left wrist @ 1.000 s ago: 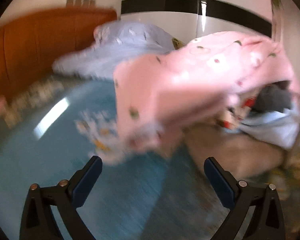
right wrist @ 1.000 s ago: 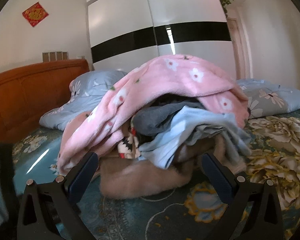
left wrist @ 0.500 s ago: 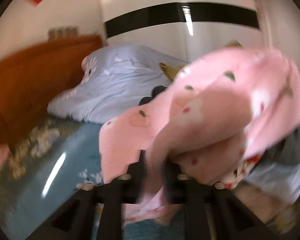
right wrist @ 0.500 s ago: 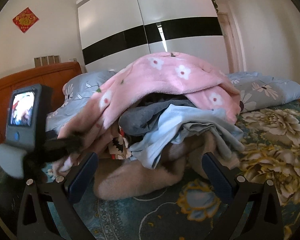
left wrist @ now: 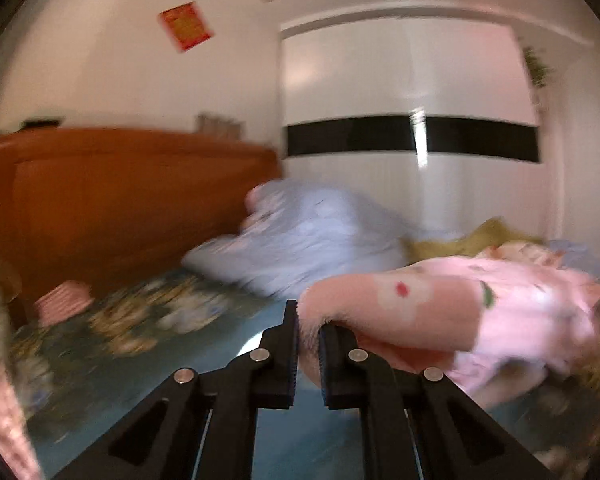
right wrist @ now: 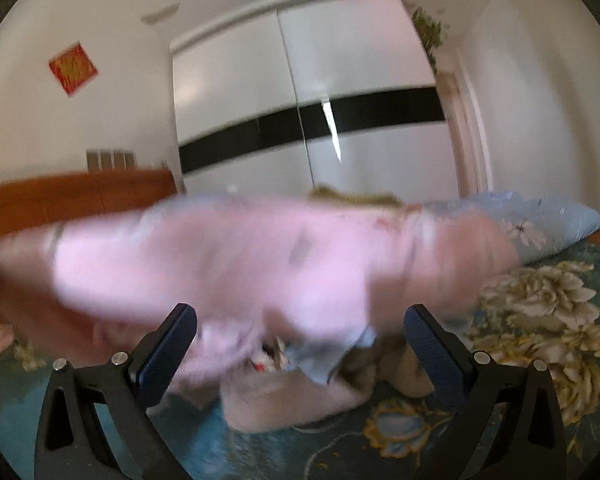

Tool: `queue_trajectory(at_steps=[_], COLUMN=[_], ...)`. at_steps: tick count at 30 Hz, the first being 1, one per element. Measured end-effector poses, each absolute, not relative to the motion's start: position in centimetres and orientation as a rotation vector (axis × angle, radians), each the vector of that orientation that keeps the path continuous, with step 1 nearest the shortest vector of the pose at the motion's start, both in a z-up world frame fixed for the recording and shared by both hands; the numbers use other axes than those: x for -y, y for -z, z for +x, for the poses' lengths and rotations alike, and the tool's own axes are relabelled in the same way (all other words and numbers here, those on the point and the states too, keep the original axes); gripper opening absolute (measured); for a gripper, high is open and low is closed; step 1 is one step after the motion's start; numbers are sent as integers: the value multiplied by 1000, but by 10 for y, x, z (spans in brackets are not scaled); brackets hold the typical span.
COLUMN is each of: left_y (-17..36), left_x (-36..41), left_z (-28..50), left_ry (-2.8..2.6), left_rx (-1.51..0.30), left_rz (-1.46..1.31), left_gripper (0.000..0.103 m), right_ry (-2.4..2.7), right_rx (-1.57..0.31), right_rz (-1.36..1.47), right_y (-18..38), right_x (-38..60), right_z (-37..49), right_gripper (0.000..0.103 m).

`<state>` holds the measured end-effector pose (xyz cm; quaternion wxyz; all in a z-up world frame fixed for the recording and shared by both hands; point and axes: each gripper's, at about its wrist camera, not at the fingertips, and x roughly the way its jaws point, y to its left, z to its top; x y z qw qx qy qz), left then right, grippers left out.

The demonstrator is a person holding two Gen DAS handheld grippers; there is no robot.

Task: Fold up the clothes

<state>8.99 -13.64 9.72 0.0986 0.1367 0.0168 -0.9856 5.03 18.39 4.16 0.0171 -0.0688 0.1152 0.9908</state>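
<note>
While my left claw bites the cloth, the rest stands like this:

Left claw: my left gripper (left wrist: 309, 334) is clenched on an edge of the pink flowered garment (left wrist: 452, 304), a tuft of pink fleece squeezed between its two black fingers (left wrist: 286, 360).

Right claw: my right gripper (right wrist: 300, 344) is spread wide and grasps nothing; its blue-padded fingers (right wrist: 166, 352) stand well apart with the clothes beyond them.

Pink flowered garment: in the left wrist view it stretches from my left claw out toward the right edge of the bed; in the right wrist view it is a blurred pink band (right wrist: 260, 264) lifted across the frame above the pile.

Clothes pile: the heap (right wrist: 300, 384) lies on the bedspread (right wrist: 540, 320) just ahead of my right claw, with a beige fleece piece at the bottom and a light blue piece (right wrist: 328, 356) poking out above it; the pink garment hides its top.

Bedspread: teal with large pale flowers, covering the bed.

Pillows: one pale blue pillow (left wrist: 312, 236) sits at the head of the bed against the wooden headboard (left wrist: 120, 208); another (right wrist: 540, 224) lies toward the bed's right edge.

Headboard corner: a pink striped folded piece (left wrist: 64, 304) rests on the bedspread near the headboard, by the bed's left edge.

Behind the bed: a white wardrobe with a black band (right wrist: 312, 124) and a red paper square (right wrist: 73, 68) on the wall.
</note>
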Motion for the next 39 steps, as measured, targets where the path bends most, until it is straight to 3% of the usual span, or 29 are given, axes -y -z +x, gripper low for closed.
queue_trajectory(at_steps=[2, 4, 7, 10, 16, 20, 23, 25, 27, 28, 30, 31, 32, 34, 37, 39], left_y=[-72, -33, 21, 49, 53, 48, 41, 41, 39, 38, 36, 34, 33, 33, 38, 44], left_x=[177, 224, 267, 267, 266, 274, 276, 281, 285, 286, 289, 290, 291, 294, 308, 317], left_z=[102, 111, 126, 135, 142, 147, 153, 157, 163, 167, 172, 176, 179, 184, 187, 186], left_ry=[2848, 2768, 2659, 2652, 2706, 2744, 2781, 2788, 2813, 2832, 2863, 2883, 2895, 2911, 2892, 2860], left_rx=[-148, -399, -639, -682, -801, -868, -898, -933, -986, -1022, -1080, -1111, -1130, -1180, -1309, -1394], left_rz=[506, 666, 840, 916, 884, 850, 797, 772, 737, 719, 684, 662, 649, 632, 619, 627], left_gripper=[9, 9, 9, 9, 12, 15, 28, 44, 50, 59, 68, 68, 69, 70, 71, 71], right_ry=[-3114, -3153, -3161, -3095, -3071, -3208, -3245, -3239, -3240, -3216, -3148, -3081, -3033, -2938, -2930, -2954], right_rx=[-405, -418, -248, -43, -145, -22, 120, 214, 276, 331, 429, 508, 555, 585, 423, 432], right_rz=[-153, -144, -256, -548, -989, -1085, -1202, -1190, -1176, -1184, -1222, -1266, -1295, -1322, -1238, -1121], right_y=[-52, -56, -45, -17, 20, 22, 26, 27, 25, 28, 36, 43, 48, 50, 21, -7], right_x=[-183, -178, -163, -154, -163, -119, -76, -50, -36, -25, -12, -5, -1, -4, -25, -35], right_z=[76, 99, 114, 107, 96, 99, 95, 95, 94, 91, 83, 74, 69, 64, 80, 106], right_gripper=[103, 103, 103, 103, 103, 103, 103, 103, 103, 103, 95, 78, 43, 9, 8, 8])
